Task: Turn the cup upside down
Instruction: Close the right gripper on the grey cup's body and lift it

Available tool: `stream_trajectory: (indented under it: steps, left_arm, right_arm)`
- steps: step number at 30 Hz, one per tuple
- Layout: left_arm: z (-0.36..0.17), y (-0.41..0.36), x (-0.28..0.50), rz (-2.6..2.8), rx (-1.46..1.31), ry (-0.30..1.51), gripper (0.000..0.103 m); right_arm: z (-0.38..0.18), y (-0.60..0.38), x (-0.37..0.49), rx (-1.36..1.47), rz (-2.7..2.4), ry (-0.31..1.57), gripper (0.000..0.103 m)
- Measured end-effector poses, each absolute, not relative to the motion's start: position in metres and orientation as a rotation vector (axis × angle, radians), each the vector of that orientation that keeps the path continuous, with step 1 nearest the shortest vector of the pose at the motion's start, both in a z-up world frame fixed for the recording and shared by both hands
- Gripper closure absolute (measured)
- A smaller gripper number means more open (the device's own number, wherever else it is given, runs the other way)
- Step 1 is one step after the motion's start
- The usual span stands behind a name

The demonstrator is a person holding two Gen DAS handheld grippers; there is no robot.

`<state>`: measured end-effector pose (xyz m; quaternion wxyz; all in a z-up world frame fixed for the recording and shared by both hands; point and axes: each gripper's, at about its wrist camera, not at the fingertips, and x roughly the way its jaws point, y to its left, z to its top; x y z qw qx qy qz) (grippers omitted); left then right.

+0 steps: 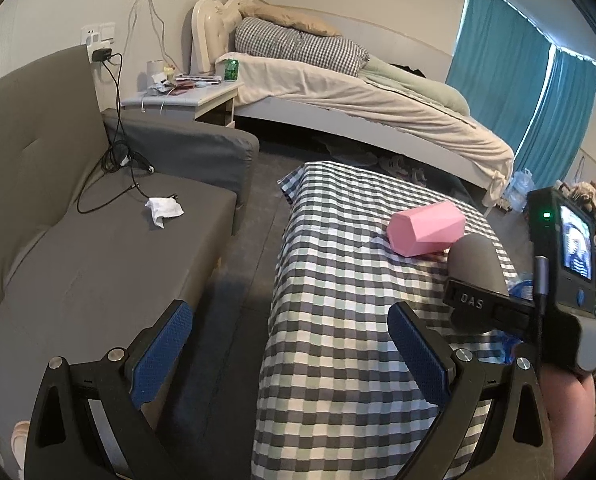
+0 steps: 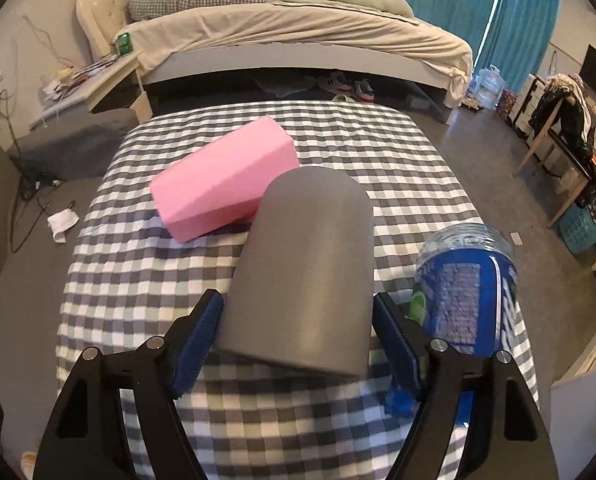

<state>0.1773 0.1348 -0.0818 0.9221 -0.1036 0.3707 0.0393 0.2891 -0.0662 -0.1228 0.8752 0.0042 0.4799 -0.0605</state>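
A grey cup [image 2: 306, 272] is held between the blue pads of my right gripper [image 2: 298, 328], tilted with its closed end pointing away over the checkered table [image 2: 202, 280]. In the left wrist view the cup [image 1: 478, 260] shows at the right, in the right gripper [image 1: 482, 304]. My left gripper [image 1: 290, 344] is open and empty, at the table's near left edge, well left of the cup.
A pink faceted box [image 2: 226, 184] lies on the table just behind the cup; it also shows in the left wrist view [image 1: 426, 230]. A blue-labelled water bottle [image 2: 462, 292] lies right of the cup. A grey sofa [image 1: 98, 248] stands left, a bed [image 2: 298, 32] behind.
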Motion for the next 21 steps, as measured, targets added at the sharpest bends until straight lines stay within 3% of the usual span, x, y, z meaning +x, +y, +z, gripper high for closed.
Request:
stream_trajectory:
  steps: [9, 21]
  left_arm:
    - [-0.081, 0.148, 0.184, 0.098, -0.245, 0.763, 0.002]
    - [-0.084, 0.110, 0.128, 0.071, -0.204, 0.825, 0.002]
  right_arm:
    - [-0.126, -0.065, 0.288, 0.008, -0.126, 0.993, 0.028]
    - [-0.121, -0.054, 0.130, -0.145, 0.113, 0.996, 0.029]
